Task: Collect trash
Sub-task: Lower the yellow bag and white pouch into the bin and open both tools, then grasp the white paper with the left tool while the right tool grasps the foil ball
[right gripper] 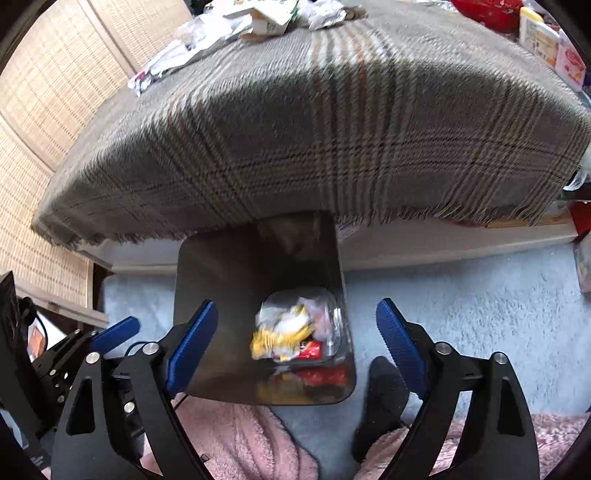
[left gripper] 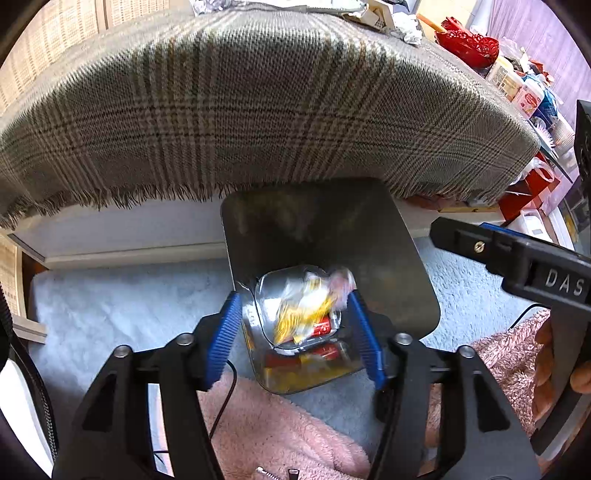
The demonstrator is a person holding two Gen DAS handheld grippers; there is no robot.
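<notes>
A dark metal trash bin (left gripper: 388,258) stands on the carpet under the bed's edge, also in the right wrist view (right gripper: 229,280). Inside lie yellow, white and red wrappers (left gripper: 303,314) (right gripper: 284,336), partly blurred. My left gripper (left gripper: 295,328) is open above the bin's mouth and nothing is between its blue pads (left gripper: 225,332). My right gripper (right gripper: 295,343) is open and empty just above the bin; it also shows at the right of the left wrist view (left gripper: 517,258). More trash (right gripper: 207,33) lies on the plaid blanket (right gripper: 295,129).
The bed with the plaid blanket (left gripper: 240,110) overhangs the bin. Foil and paper scraps (left gripper: 388,18) and a red basket (left gripper: 469,40) sit at its far edge. Pale blue carpet (right gripper: 480,295) surrounds the bin. Pink fleece (left gripper: 277,435) and a black cable (left gripper: 225,398) lie below.
</notes>
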